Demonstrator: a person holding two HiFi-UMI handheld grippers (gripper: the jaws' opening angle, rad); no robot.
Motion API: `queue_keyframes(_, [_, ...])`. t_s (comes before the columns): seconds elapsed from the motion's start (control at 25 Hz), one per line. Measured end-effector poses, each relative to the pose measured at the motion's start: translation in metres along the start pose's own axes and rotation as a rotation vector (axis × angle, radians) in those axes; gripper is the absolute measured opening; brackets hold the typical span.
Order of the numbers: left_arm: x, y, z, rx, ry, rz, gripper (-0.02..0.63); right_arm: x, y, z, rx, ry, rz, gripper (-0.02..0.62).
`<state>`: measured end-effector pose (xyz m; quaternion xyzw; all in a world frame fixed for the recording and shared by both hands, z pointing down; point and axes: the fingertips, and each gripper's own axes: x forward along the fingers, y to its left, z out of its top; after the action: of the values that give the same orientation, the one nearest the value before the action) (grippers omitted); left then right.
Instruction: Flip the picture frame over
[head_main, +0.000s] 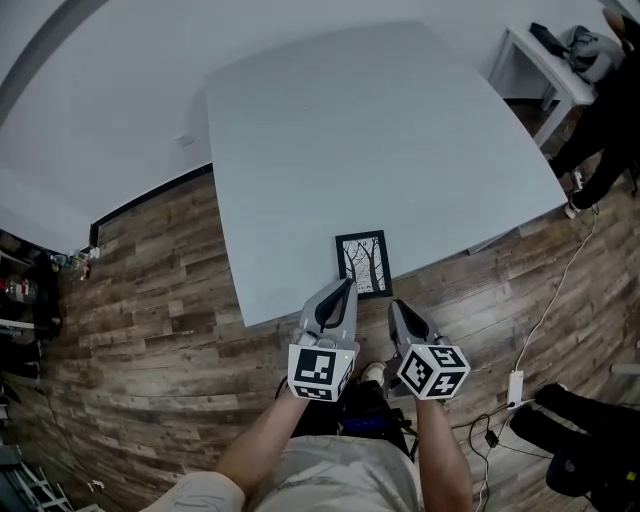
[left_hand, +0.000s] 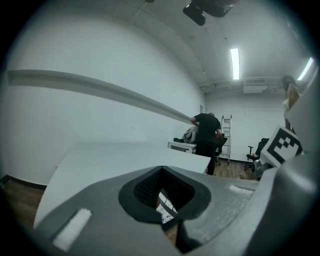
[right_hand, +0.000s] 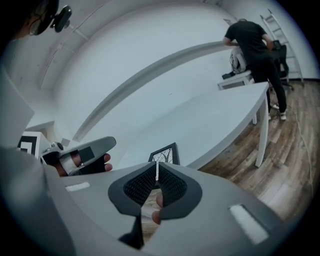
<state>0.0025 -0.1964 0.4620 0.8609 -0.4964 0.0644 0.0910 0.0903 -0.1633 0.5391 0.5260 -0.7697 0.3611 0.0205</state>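
Note:
A small black picture frame (head_main: 363, 264) lies flat at the near edge of the pale grey table (head_main: 370, 120), its tree picture facing up. Both grippers hover over the floor just short of that edge. My left gripper (head_main: 346, 287) is shut and empty, its tip almost at the frame's near left corner. My right gripper (head_main: 394, 306) is also shut and empty, a little below the frame's near right corner. In the right gripper view the frame (right_hand: 165, 152) lies just beyond the shut jaws, with the left gripper (right_hand: 82, 151) to the left. Only a sliver of the frame (left_hand: 164, 204) shows in the left gripper view.
A person in black (head_main: 610, 110) stands by a white side table (head_main: 548, 52) at the far right. Cables and a power brick (head_main: 517, 385) lie on the wooden floor, with a black bag (head_main: 590, 440) at the lower right. A ladder (left_hand: 226, 135) leans on the far wall.

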Motion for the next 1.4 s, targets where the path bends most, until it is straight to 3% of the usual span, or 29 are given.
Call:
queue_keyframes(0.2, [0.001,0.002,0.000,-0.007,-0.013,-0.016,0.000,0.008,-0.014,-0.020,0.214,0.014,0.030,0.078])
queue_keyframes(0.56, [-0.002,0.001,-0.018,0.014,0.004,-0.043,0.000,0.029,-0.030,-0.047,0.401,0.023,0.117,0.130])
queue_keyframes(1.0, [-0.002,0.005,-0.019,-0.015,-0.010,-0.027,0.000,0.051,-0.034,-0.043,0.489,-0.018,0.201,0.187])
queue_keyframes(1.24, [-0.001,0.007,-0.021,-0.019,-0.007,-0.020,0.000,0.062,-0.022,-0.026,0.567,-0.098,0.348,0.190])
queue_keyframes(1.4, [-0.002,0.008,-0.031,-0.012,0.020,-0.018,0.000,0.065,-0.029,-0.026,0.591,-0.119,0.343,0.172])
